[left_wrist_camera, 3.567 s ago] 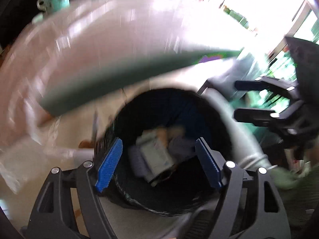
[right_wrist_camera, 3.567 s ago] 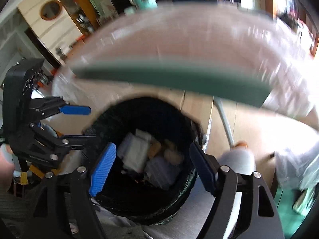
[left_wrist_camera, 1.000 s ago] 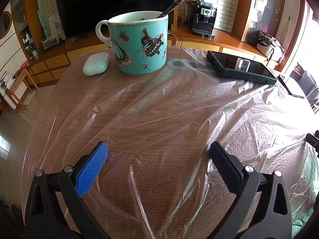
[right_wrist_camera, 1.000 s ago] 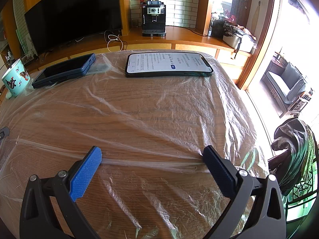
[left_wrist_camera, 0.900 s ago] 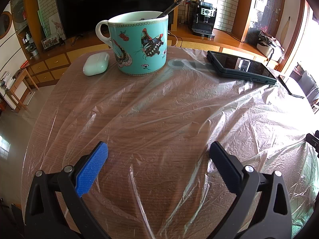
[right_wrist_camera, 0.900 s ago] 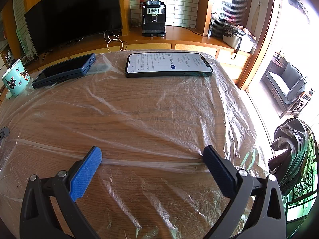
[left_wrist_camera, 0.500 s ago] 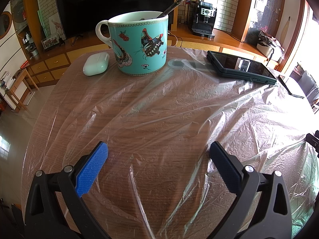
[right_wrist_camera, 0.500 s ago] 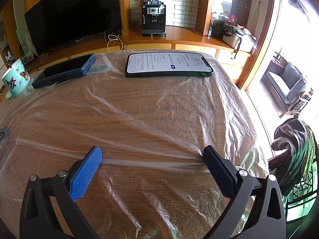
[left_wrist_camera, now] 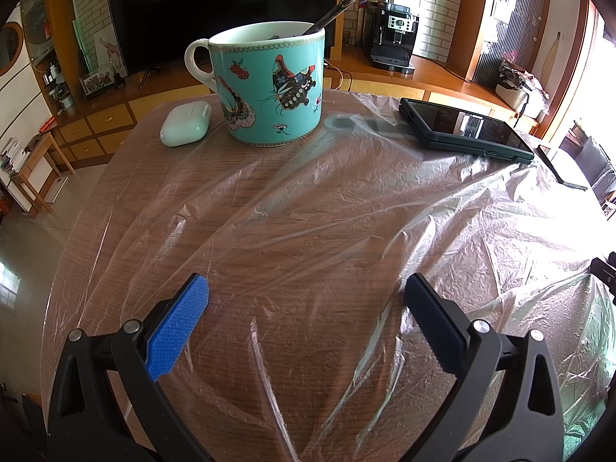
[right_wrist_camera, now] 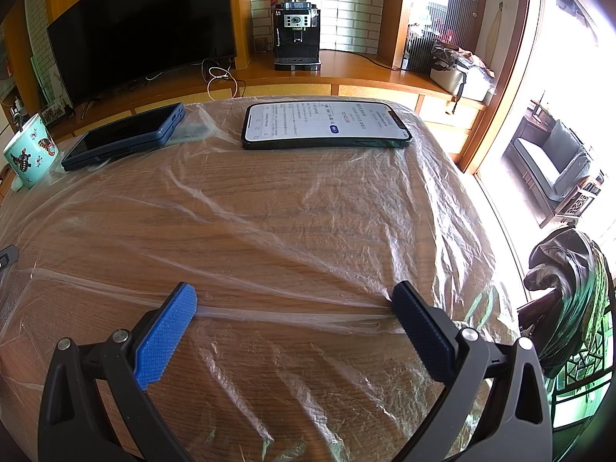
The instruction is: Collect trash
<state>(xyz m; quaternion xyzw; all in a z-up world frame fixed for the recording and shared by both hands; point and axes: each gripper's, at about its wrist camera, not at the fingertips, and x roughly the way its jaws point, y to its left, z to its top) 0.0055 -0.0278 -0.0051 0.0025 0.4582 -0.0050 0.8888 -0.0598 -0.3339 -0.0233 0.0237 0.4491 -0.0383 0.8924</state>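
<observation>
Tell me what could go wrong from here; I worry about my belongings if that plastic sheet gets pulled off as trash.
The butterfly mug, with a spoon in it, stands on the plastic sheet; a tug could tip it. The lit phone and the dark cased phone also seem to rest on the sheet near the table's far edge, so they might slide off. Both the left gripper and right gripper are open and hold nothing.

We see both wrist views low over the plastic-covered round wooden table [left_wrist_camera: 115, 177], facing the television wall. Left sits near the turquoise butterfly mug [left_wrist_camera: 269, 88]; both share it [right_wrist_camera: 29, 154] and the dark-cased phone [left_wrist_camera: 462, 131] [right_wrist_camera: 127, 134].
</observation>
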